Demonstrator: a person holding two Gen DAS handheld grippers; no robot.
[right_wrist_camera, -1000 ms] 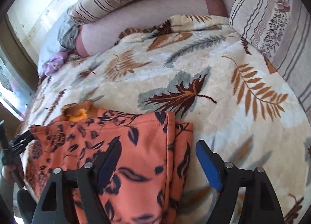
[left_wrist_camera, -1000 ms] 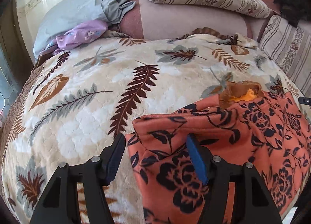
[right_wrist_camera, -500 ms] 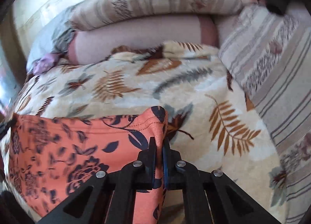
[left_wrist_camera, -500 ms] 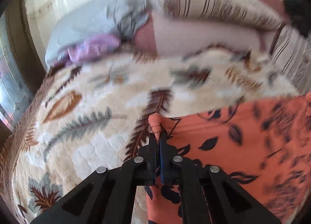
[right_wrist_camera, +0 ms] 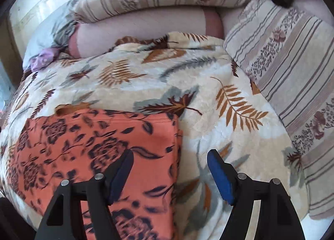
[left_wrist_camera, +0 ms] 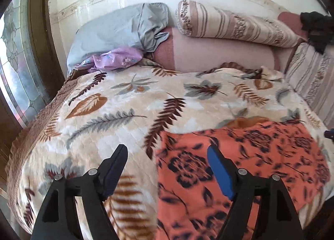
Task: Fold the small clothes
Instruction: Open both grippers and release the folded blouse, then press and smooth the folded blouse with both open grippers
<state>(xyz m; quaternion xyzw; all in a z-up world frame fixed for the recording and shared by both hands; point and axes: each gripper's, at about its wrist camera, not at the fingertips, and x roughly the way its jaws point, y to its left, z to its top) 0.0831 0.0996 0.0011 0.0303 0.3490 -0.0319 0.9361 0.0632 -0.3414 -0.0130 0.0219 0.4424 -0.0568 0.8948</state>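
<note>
An orange garment with a dark floral print lies flat on the leaf-patterned blanket of a bed. My left gripper is open and empty, straddling the garment's left edge. In the right wrist view the same garment lies at the left, and my right gripper is open and empty over its right edge. A small brown-orange bit of cloth peeks out at the garment's far edge.
Striped bolsters and a pink bolster line the head of the bed. A grey pillow and a purple cloth lie at the back left. A striped cushion borders the right side. A window is at the left.
Both grippers closed on the garment's corners half a second ago, carried them, and have now let go and opened. The garment now lies spread flat.
</note>
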